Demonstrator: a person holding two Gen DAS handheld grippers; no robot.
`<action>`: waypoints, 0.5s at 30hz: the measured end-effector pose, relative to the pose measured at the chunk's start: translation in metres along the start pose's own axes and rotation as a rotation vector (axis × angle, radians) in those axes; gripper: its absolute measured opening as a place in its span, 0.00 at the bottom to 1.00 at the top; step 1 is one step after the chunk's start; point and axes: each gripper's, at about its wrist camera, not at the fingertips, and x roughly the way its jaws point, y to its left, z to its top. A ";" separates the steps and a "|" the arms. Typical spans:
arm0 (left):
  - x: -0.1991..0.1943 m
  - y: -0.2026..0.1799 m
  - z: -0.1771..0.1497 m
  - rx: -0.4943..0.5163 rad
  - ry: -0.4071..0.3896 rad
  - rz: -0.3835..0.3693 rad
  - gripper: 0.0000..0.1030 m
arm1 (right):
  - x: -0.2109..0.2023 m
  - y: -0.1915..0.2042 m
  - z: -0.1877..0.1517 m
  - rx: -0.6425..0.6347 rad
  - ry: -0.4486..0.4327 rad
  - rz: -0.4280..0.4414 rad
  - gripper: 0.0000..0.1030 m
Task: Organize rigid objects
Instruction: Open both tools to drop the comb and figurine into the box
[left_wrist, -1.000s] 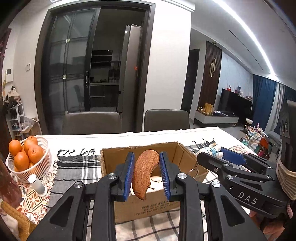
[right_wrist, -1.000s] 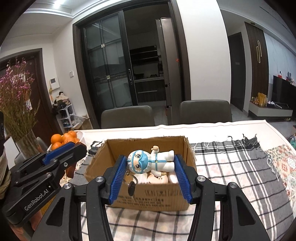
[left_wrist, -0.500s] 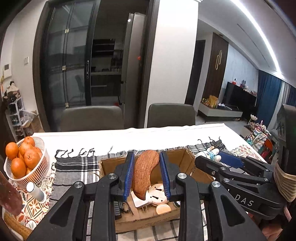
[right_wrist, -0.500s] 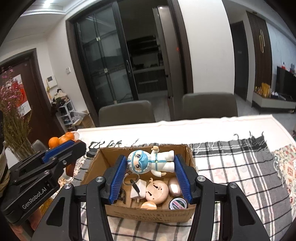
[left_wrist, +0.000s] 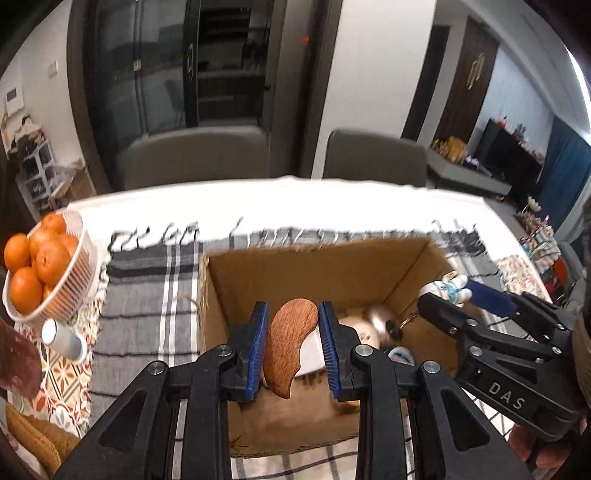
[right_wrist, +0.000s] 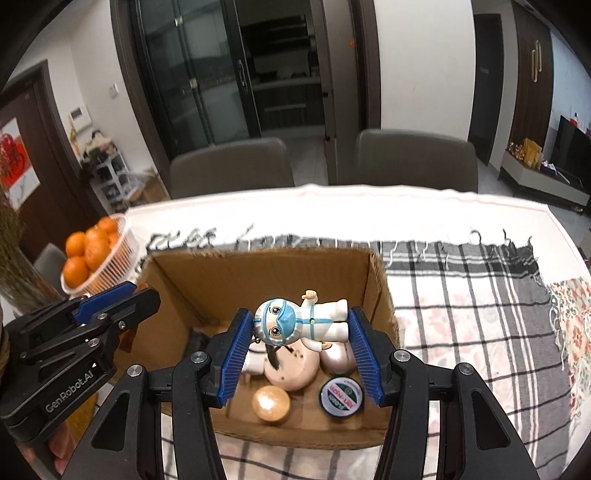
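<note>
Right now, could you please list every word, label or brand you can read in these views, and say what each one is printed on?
"DAS": on the right gripper, seen from the left wrist.
"GenRobot.AI": on the left gripper, seen from the right wrist.
Round tin in the cardboard box: green and red label, lettering too blurred to read.

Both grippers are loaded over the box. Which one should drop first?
Probably right. The right gripper holds the figurine over the cardboard box, while the left gripper's wooden piece hangs nearer the front wall.
</note>
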 end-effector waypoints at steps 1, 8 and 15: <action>0.004 0.001 -0.002 -0.003 0.016 0.004 0.27 | 0.004 0.000 -0.001 -0.007 0.016 -0.007 0.52; 0.005 0.003 -0.010 -0.029 0.030 0.046 0.46 | 0.010 -0.005 -0.005 -0.001 0.058 -0.040 0.58; -0.027 0.001 -0.016 -0.019 -0.047 0.087 0.52 | -0.017 -0.004 -0.012 0.012 0.002 -0.058 0.59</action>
